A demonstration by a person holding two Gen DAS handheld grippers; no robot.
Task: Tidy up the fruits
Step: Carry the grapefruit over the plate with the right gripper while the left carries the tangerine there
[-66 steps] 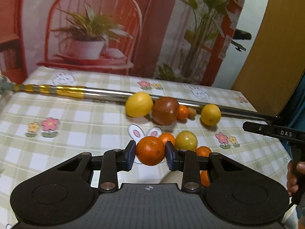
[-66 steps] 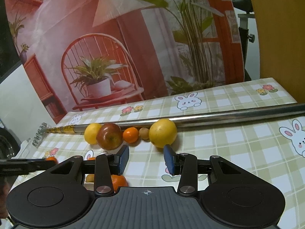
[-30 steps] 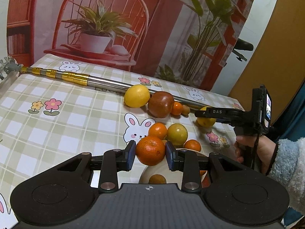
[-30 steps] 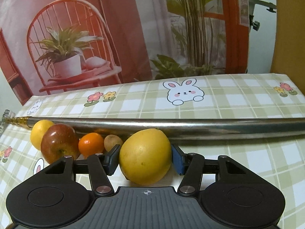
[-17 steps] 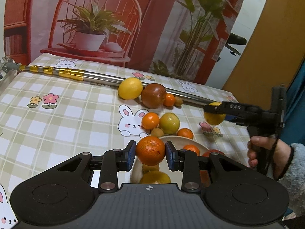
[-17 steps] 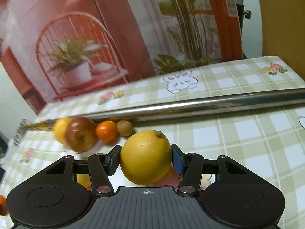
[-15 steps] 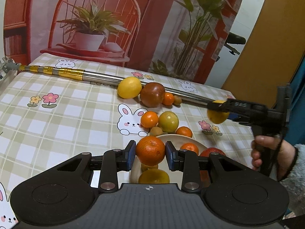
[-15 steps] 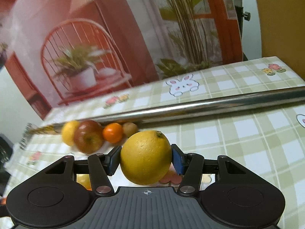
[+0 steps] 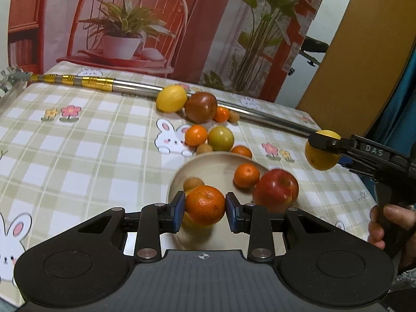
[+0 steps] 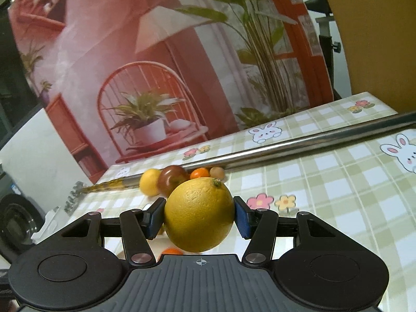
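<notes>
Fruit fills the left wrist view. The left tongs (image 9: 205, 212) grasp an orange (image 9: 205, 205) between their blue pads, above the near part of a pale bowl (image 9: 208, 163) that sits toward the right side of the table (image 9: 78, 150). Inside the bowl lie a red apple (image 9: 276, 186), a small mandarin (image 9: 246, 175) and a small brown fruit (image 9: 193, 183). Just past the bowl's far rim, loose fruit rests on the checked cloth, and farther back a yellow lemon (image 9: 171, 98) and a dark apple (image 9: 200, 107) lie against a metal pole (image 9: 124, 86) that crosses the table near its far edge. At the right side, the right tongs (image 9: 322, 153), carried by a hand (image 9: 387, 221), clench a yellow citrus (image 9: 321, 156) in the air above the table's right edge.

In the right wrist view, the right tongs (image 10: 199, 217) grip that same large yellow citrus (image 10: 199, 218) on both sides, clear of the table (image 10: 325, 182). Beyond it, the lemon (image 10: 149, 182) and dark apple (image 10: 173, 179) sit by the pole (image 10: 299, 145).
</notes>
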